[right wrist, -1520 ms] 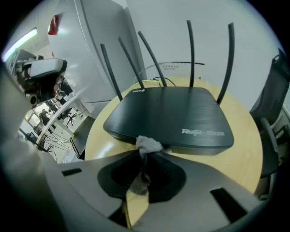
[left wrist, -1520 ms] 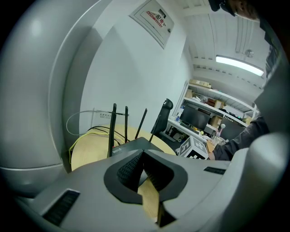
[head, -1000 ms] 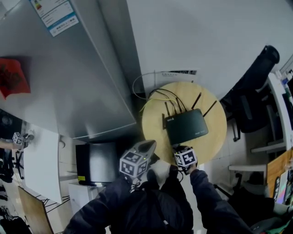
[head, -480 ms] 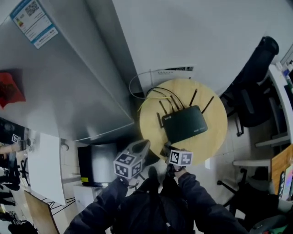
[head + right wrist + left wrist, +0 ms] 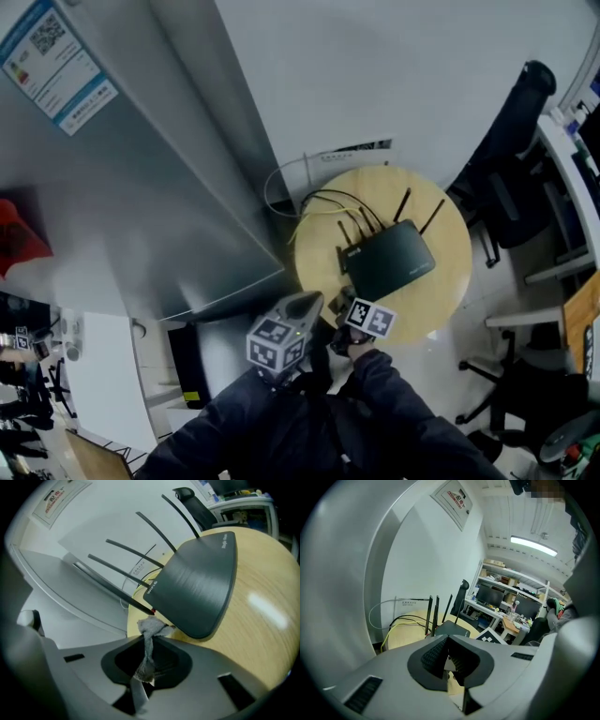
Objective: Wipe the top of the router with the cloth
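A black router point(image 5: 389, 258) with several antennas lies on a round wooden table point(image 5: 441, 300). In the right gripper view the router point(image 5: 197, 583) sits just ahead, its ribbed top bare. My right gripper point(image 5: 149, 651) is shut on a grey cloth point(image 5: 151, 629), whose bunched tip hangs just short of the router's near corner. In the head view that right gripper point(image 5: 352, 300) is at the table's near edge. My left gripper point(image 5: 307, 302) hovers beside it on the left. Seen in its own view, the left gripper point(image 5: 447, 656) has its jaws shut with nothing held.
A tall grey cabinet point(image 5: 141, 187) stands close on the table's left. Yellow and black cables point(image 5: 323, 202) loop behind the router towards the wall. A black office chair point(image 5: 511, 178) is on the right. Desks with monitors point(image 5: 501, 597) lie further back.
The head view has shifted a little. Both grippers stay at the table's near edge, the right one still holding the cloth beside the router.
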Available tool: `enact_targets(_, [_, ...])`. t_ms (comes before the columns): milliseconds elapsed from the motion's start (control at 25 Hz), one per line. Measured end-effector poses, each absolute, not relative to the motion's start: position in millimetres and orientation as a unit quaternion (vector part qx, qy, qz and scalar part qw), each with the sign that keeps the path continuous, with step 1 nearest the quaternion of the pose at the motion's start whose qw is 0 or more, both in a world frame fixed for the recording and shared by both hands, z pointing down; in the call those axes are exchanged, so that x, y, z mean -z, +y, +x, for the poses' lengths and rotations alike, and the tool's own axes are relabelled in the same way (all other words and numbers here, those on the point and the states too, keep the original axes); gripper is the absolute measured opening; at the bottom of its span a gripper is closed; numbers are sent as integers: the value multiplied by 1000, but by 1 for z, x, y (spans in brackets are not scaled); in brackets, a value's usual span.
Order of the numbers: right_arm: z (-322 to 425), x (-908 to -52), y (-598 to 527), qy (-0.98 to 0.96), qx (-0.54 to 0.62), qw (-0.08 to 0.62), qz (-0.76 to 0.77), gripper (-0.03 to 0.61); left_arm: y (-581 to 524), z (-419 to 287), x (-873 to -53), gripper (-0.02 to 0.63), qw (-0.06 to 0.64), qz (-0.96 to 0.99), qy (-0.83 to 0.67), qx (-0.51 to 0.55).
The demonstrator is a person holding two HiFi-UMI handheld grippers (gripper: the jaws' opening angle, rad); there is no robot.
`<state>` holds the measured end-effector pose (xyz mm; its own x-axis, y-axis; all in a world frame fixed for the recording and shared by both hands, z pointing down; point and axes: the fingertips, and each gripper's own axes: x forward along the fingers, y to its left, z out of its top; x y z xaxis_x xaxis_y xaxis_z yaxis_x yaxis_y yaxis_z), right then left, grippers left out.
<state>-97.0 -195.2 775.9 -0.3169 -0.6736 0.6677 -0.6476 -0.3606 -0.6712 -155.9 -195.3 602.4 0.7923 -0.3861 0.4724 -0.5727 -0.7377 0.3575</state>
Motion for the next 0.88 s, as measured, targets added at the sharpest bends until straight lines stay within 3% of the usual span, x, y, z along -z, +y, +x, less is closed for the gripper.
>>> enact_targets(400, [-91, -791, -233, 514, 589, 9, -624, 71, -221, -183, -606, 2, 243, 923, -233, -188])
enact_targets(880, [-76, -803, -202, 447, 612, 41, -651, 71, -224, -188, -607, 2, 240, 930, -212, -183])
